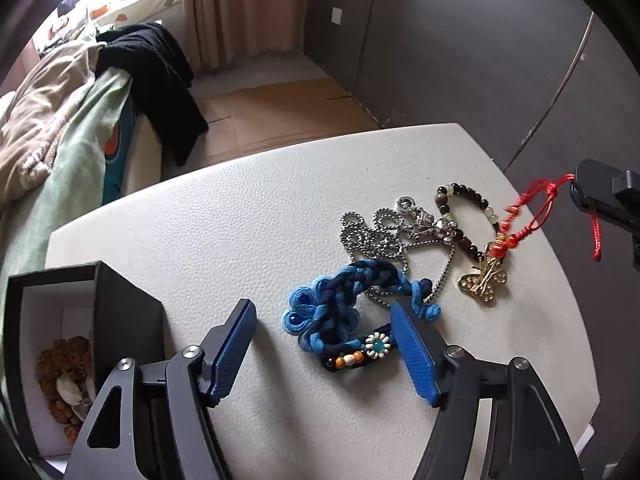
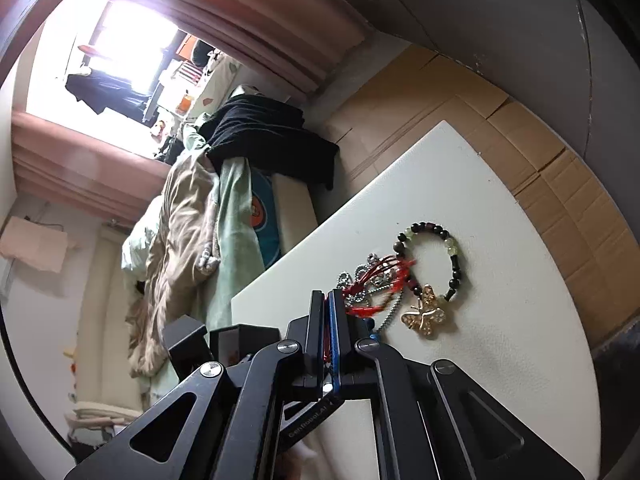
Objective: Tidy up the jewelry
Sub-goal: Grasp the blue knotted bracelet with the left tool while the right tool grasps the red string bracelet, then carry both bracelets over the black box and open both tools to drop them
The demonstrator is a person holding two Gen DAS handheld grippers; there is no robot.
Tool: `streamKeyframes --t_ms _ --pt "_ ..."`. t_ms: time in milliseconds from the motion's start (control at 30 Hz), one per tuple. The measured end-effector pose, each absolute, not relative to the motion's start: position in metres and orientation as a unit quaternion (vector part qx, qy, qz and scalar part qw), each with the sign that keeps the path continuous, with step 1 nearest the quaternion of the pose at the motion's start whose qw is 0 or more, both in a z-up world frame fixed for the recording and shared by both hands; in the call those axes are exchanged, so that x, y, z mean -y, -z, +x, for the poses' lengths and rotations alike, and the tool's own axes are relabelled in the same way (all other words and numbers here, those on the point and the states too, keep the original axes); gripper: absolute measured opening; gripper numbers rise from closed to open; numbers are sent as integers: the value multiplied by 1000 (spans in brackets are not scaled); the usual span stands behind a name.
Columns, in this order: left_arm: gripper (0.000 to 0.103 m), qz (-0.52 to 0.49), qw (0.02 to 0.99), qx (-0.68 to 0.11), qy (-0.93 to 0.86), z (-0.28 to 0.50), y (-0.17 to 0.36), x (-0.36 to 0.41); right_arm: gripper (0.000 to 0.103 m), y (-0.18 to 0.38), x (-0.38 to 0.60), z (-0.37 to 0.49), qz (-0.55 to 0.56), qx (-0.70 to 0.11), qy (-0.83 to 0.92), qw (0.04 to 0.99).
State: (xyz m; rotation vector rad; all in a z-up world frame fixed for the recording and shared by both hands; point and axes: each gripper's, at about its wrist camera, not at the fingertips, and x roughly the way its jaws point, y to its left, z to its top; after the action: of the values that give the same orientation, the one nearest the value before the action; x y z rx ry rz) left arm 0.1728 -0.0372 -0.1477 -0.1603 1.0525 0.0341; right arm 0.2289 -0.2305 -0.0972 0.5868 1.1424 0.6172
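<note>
Closest to me, the left gripper (image 1: 324, 344) hangs low over the white table (image 1: 200, 232) with its blue-padded jaws spread wide, one on each side of a blue braided cord bracelet (image 1: 340, 304) that lies flat between them, untouched. At its left sits an open black box (image 1: 120, 304) holding a brownish piece of jewelry (image 1: 64, 364). Just past the braid a silver ball chain (image 1: 384, 236) lies in loops, and beside it a dark beaded bracelet (image 1: 468, 216) and a gold butterfly pendant (image 1: 482, 284). The right gripper (image 2: 329, 304) has its jaws pressed together on the red cord (image 2: 376, 280) tied to that pendant, the cord drawn taut up off the table. Beyond, a rumpled bed (image 1: 60, 120) and pink curtains (image 1: 240, 8).
</note>
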Motion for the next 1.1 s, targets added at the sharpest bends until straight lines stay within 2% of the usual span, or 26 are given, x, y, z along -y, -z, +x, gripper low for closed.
streamKeyframes --t_ms 67,100,133,300,367,600,1100 --pt "60 -79 863 -498 -19 172 147 36 4 97 232 229 271 -524 -282 757" --pt "45 -74 865 -496 -26 171 146 35 4 97 233 229 270 -524 -280 758" --pt "37 -72 865 -495 -29 171 146 35 4 96 233 229 269 -523 -279 759" --pt "32 -72 865 -496 -19 166 143 34 4 97 232 227 266 -525 -275 760" --pt "20 -76 868 -491 -18 162 139 34 4 97 230 226 263 -525 -274 762" --pt "20 -99 872 -479 -7 149 125 30 4 98 223 221 251 -526 -277 764" --pt "20 -136 905 -402 -24 113 65 2 4 82 206 208 238 -503 -326 764"
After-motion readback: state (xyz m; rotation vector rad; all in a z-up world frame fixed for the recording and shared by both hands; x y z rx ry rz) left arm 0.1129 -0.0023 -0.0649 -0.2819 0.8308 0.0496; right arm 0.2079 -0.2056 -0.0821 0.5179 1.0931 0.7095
